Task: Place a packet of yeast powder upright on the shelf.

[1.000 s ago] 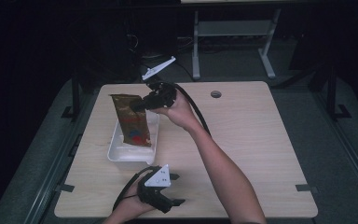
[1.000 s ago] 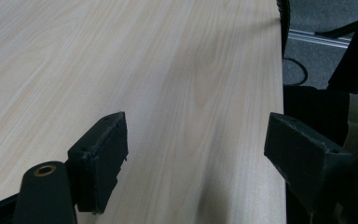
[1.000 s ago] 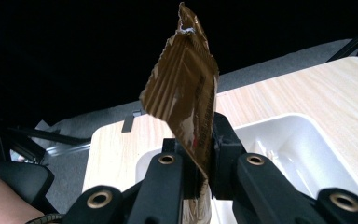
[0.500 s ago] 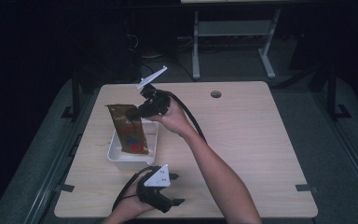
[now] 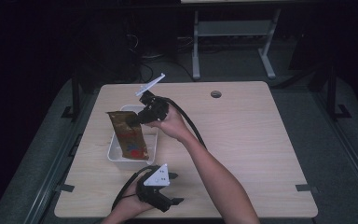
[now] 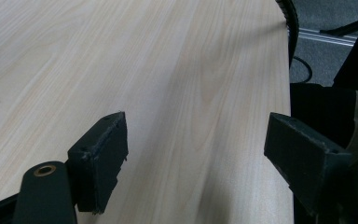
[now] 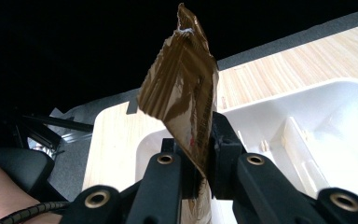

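Note:
A brown snack bag point(image 5: 128, 133) with a red and blue print hangs upright over a white plastic tub point(image 5: 116, 155) on the left half of the table. My right gripper point(image 5: 137, 118) is shut on the bag near its top edge. In the right gripper view the crinkled brown bag point(image 7: 186, 93) rises from between the closed jaws, with the white tub point(image 7: 335, 126) beyond. My left gripper point(image 5: 175, 189) rests open near the table's front edge. Its fingers point(image 6: 100, 163) stand wide apart over bare wood.
The light wood table point(image 5: 251, 140) has a round cable hole point(image 5: 216, 94) at the back. A metal frame stand point(image 5: 233, 32) sits on the dark floor behind the table. Black cables trail from both grippers.
My right gripper has moved toward the near left and lower with the bag, which now hangs deeper into the tub. The left gripper has stayed in place.

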### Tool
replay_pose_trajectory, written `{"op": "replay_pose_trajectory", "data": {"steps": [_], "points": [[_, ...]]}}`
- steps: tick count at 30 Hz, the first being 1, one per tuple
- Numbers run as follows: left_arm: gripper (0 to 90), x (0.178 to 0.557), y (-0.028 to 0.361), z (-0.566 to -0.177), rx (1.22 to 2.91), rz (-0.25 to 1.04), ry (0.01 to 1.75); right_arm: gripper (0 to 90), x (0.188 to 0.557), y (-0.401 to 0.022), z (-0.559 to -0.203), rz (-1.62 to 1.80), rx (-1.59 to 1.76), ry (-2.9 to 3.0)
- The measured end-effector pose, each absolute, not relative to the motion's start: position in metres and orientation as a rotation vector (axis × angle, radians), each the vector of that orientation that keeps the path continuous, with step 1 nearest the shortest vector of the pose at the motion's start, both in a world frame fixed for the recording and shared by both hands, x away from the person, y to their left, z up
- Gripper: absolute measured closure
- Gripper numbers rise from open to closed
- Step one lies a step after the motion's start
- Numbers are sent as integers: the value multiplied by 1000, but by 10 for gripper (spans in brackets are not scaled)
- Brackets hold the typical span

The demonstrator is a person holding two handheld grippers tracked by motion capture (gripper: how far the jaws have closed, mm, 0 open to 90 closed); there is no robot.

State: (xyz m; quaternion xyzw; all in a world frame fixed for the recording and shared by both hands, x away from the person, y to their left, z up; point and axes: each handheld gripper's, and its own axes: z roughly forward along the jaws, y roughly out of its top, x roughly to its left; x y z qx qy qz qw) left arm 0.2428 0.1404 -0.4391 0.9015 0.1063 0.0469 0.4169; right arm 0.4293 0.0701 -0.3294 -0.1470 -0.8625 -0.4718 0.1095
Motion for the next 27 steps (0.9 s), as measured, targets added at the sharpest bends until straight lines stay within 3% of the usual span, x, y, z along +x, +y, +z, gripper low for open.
{"op": "replay_pose_trajectory", "data": {"steps": [27], "points": [[212, 243, 141, -440, 2269, 121, 266, 827, 423, 71, -358, -1352, -445, -2507]]}}
